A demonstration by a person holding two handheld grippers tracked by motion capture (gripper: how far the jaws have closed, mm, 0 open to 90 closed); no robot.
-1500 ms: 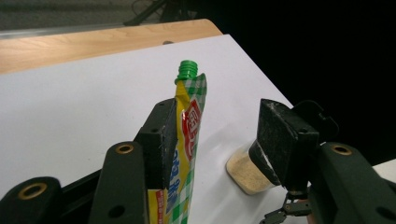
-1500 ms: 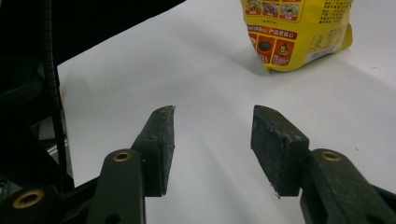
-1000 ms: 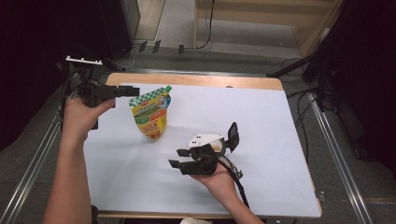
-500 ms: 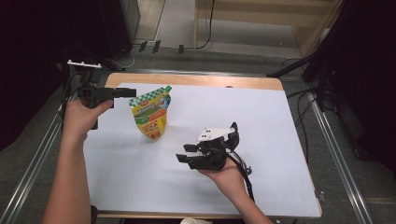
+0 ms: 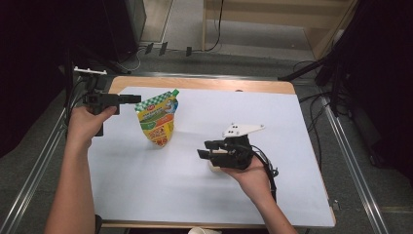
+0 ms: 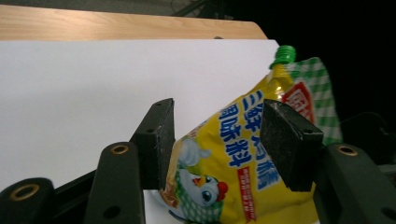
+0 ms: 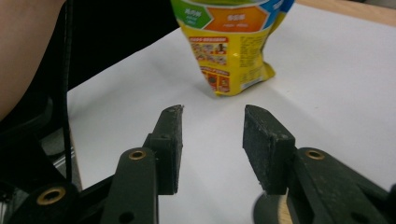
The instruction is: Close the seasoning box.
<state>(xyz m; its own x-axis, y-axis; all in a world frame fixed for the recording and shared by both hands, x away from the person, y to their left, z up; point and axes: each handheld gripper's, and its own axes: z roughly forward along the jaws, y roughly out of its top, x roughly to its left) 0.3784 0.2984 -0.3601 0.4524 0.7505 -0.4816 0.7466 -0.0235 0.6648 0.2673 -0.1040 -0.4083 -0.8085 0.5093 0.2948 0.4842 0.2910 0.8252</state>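
white table [image 5: 302, 161] | l gripper [image 6: 217, 135] fingers pinching pouch [image 5: 157, 119] | r gripper [image 7: 212, 140] fingers spread, closing, empty

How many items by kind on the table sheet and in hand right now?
Yellow spouted pouch: 1
Hand-held gripper: 2 (left hand-held gripper, right hand-held gripper)
White sheet covering the wooden table: 1
Total: 4
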